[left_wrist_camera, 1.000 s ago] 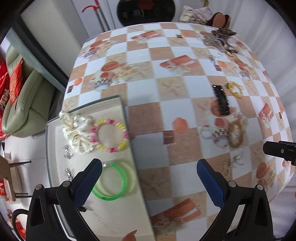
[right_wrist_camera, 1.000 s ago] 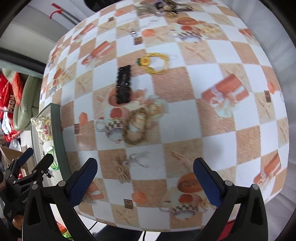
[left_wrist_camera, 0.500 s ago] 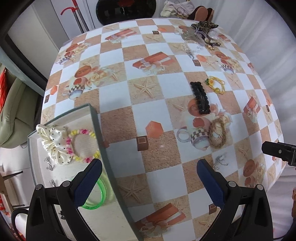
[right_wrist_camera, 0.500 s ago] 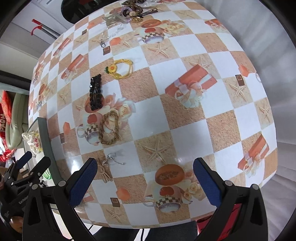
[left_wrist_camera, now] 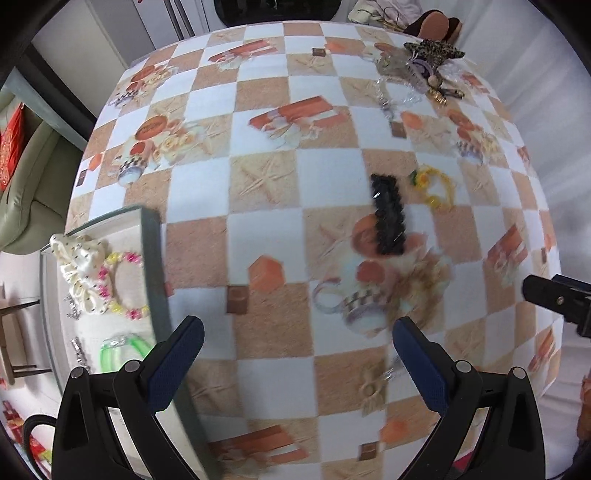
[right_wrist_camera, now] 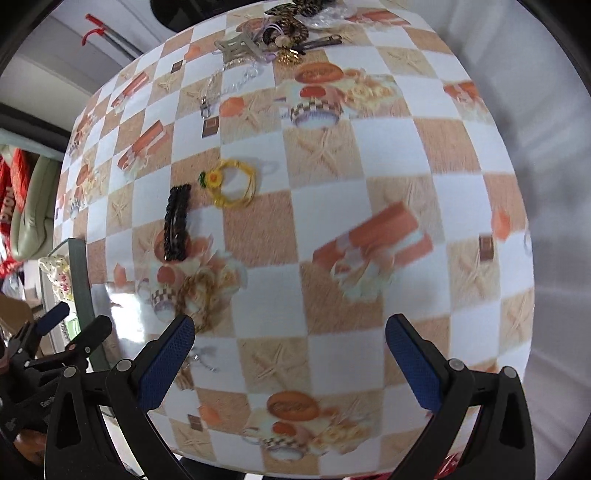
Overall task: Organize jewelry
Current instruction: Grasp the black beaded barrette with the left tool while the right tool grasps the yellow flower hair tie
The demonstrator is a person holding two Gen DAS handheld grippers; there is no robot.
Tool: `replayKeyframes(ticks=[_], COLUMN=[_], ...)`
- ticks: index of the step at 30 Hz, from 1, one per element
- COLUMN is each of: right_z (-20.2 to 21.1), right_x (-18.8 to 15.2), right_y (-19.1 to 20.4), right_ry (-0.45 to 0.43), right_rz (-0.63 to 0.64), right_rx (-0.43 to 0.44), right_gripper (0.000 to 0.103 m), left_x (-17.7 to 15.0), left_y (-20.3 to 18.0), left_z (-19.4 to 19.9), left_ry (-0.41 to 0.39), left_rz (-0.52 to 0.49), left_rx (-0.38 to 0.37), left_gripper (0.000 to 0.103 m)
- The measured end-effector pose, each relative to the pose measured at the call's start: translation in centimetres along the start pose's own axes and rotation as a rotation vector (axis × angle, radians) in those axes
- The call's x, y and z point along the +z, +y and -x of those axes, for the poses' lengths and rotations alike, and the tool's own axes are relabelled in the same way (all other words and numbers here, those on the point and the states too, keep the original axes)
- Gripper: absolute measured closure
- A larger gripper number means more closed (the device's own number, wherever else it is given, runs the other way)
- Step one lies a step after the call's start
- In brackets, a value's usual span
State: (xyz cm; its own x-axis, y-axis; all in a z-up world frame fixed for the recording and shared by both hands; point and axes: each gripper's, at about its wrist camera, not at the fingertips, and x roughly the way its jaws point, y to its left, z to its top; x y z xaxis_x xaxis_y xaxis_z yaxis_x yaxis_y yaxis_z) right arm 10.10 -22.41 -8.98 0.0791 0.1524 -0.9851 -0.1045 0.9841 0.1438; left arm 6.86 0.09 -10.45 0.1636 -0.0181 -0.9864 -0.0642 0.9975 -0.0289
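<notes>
A grey jewelry tray (left_wrist_camera: pixel 153 266) at the table's left edge holds a cream scrunchie (left_wrist_camera: pixel 79 266), a pink-yellow bead bracelet (left_wrist_camera: pixel 122 288) and green bangles (left_wrist_camera: pixel 122 350). On the checked cloth lie a black hair clip (left_wrist_camera: pixel 388 214) (right_wrist_camera: pixel 177 221), a yellow flower bracelet (left_wrist_camera: pixel 436 188) (right_wrist_camera: pixel 232 184), a tan braided bracelet (right_wrist_camera: pixel 199 291) and a small silver piece (right_wrist_camera: pixel 203 360). My left gripper (left_wrist_camera: pixel 295 360) is open and empty over the cloth, right of the tray. My right gripper (right_wrist_camera: pixel 290 360) is open and empty, hovering above the table's near part.
A heap of more jewelry and hair clips (right_wrist_camera: pixel 273 33) (left_wrist_camera: pixel 421 66) lies at the table's far edge. A green sofa with red cushions (left_wrist_camera: pixel 22 177) stands left of the table. The table edge drops off at the right (right_wrist_camera: pixel 532 258).
Both grippers have moved forward and lower toward the table. The left one has shifted right, away from the tray toward the loose pieces. Both stay open and empty.
</notes>
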Motion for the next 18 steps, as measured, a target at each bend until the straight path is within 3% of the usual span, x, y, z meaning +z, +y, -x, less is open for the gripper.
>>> replayKeyframes(ticks=[8,18], right_z=[-1.6,-5.2], right_x=[4.6,9.1], right_y=[-0.3,2.5], right_ry=[-0.015,-0.006], right_rz=[0.062,0.196], right_rx=[0.001,-0.001], right_gripper=[0.002,0.030], left_x=[3.0,5.1], left_y=[-2.2,-4.0], left_z=[-2.4,-6.0], left_ry=[0.007,0.023], left_rz=[-0.014,-0.054], left_rx=[-0.006,-0.018], left_gripper=[0.000,0.000])
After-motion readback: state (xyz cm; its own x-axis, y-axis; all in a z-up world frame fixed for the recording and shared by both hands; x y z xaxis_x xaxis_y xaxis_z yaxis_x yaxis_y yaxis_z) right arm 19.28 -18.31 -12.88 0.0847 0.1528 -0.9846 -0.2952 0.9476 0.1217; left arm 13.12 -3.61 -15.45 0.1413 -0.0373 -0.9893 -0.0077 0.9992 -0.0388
